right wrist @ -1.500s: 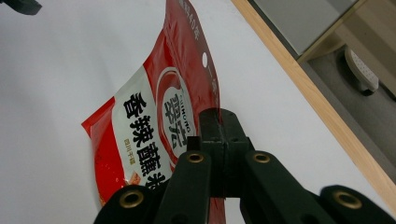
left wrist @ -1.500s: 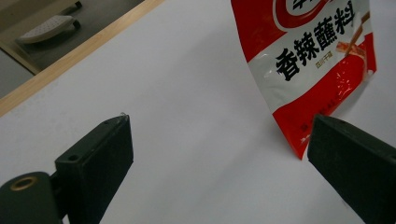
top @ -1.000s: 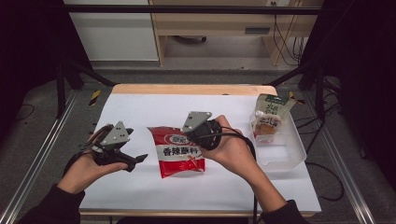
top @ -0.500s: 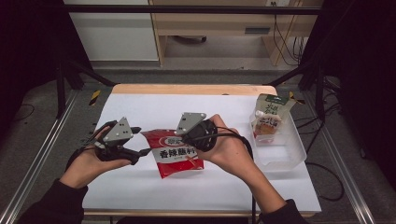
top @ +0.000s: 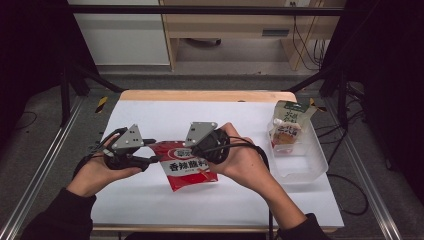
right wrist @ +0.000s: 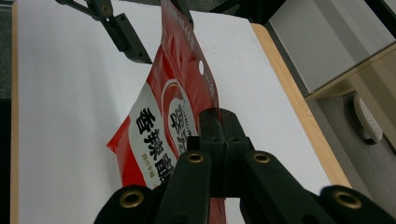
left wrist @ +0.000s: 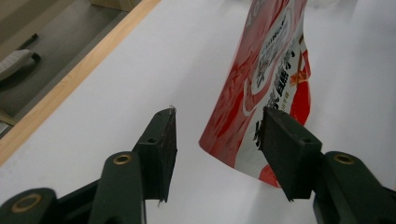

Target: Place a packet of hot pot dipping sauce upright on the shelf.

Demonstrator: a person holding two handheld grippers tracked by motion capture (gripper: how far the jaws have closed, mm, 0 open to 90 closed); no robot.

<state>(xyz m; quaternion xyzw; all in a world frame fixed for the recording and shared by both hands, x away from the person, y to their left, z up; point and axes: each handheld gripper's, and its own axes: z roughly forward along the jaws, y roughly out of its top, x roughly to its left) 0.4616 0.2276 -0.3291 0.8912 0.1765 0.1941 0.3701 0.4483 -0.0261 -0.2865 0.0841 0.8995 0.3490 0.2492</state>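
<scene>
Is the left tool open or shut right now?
Open: the left tool jaws stand apart astride the red snack pouch edge.

Red snack pouch (top: pixel 187 169), gripped at one edge and partly raised from the white desk (top: pixel 150 200).

The pouch is a flat, glossy red packet with a white panel bearing dark printed characters, a round white-rimmed emblem near its top, and a small punched hole in the top seal, seen in the right gripper view (right wrist: pixel 163 126). It lies near the middle of the desk, tilted, its top edge toward the far left and its lower corner resting on the desk. The right claw (right wrist: pixel 219 135) is closed on its right edge. The left claw (left wrist: pixel 217 140) straddles its left edge with jaws apart.
</scene>
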